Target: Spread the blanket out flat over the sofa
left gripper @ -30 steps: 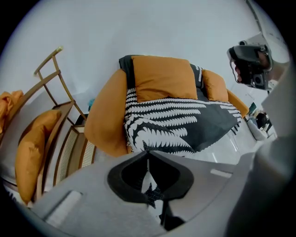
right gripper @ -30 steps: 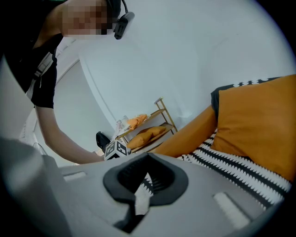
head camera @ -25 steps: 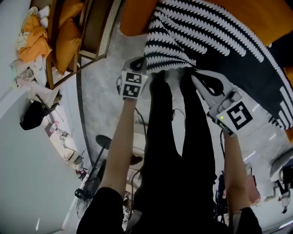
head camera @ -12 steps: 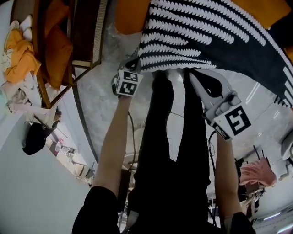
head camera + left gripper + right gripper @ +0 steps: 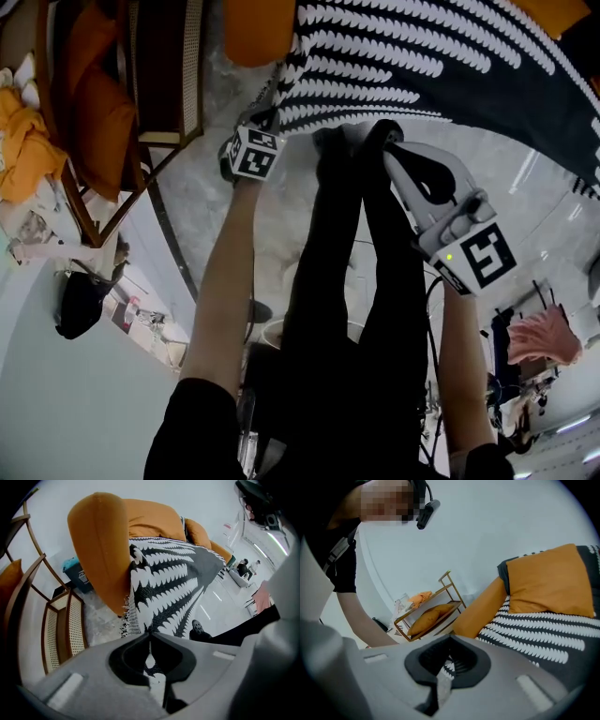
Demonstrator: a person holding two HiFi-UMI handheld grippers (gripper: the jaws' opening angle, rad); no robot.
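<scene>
A: What stands left of the sofa (image 5: pixel 253 28)?

B: A wooden rack (image 5: pixel 155 84) with an orange cushion (image 5: pixel 98 122) on it, well apart from the sofa's armrest.

A: And the left gripper (image 5: pixel 269 114)?

B: Just in front of that armrest. Its jaws are pressed together on the near edge of the blanket (image 5: pixel 422 66); patterned cloth shows between them in the left gripper view.

A: Where does the blanket lie?

B: Over the sofa's seat, hanging down its front, black with white rows.

A: The right gripper (image 5: pixel 384 136)?

B: Further right along the sofa's front, pinching the same edge, with cloth between its closed jaws.
</scene>
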